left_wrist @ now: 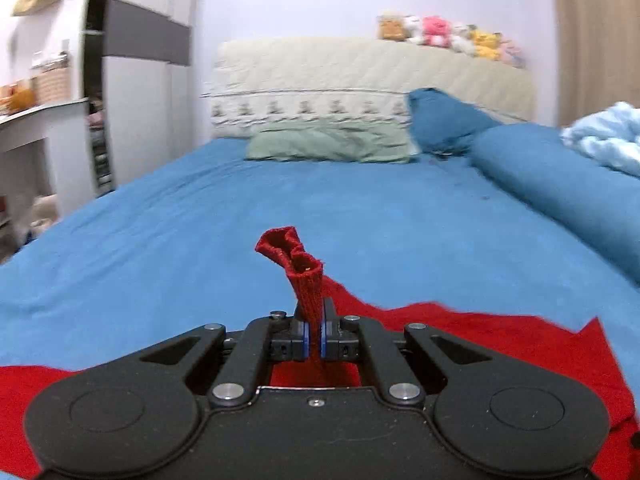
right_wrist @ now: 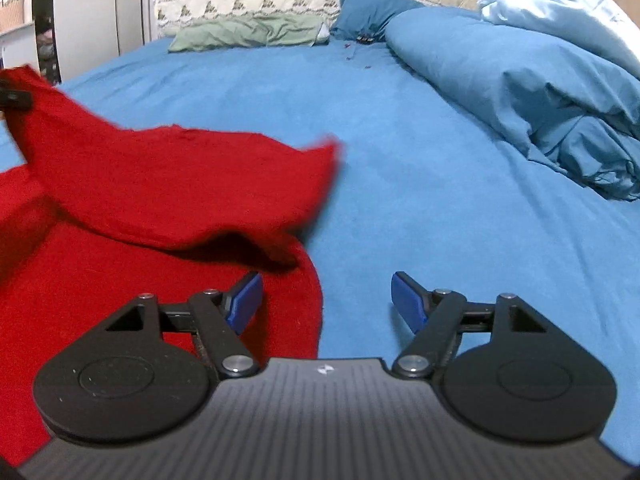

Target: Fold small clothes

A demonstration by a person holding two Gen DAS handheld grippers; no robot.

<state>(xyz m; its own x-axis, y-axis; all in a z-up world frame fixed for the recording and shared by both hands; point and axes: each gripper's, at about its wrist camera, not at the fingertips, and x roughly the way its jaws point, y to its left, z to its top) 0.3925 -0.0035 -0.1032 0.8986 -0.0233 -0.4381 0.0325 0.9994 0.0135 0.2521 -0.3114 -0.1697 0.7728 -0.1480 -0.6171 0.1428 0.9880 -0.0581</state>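
Now your red knit garment [left_wrist: 460, 344] lies spread on the blue bedsheet [left_wrist: 200, 216], and one ribbed end of it, a cuff or sleeve tip by the look of it, pokes up between the pads of your left gripper [left_wrist: 314, 338], which is clamped tight on that cloth. From the right wrist view a lifted flap of the garment [right_wrist: 168, 176] hangs above the layer beneath, so I'd call this the carry-over of a fold. Your right gripper [right_wrist: 326, 300] stands wide, nothing between its blue pads [right_wrist: 408, 304], hovering just past the garment's edge. Next you'll want to lay that held end across the body and square it up, then release. Beyond, the green pillow [left_wrist: 328, 146] and rumpled duvet [right_wrist: 520, 80] sit well apart.
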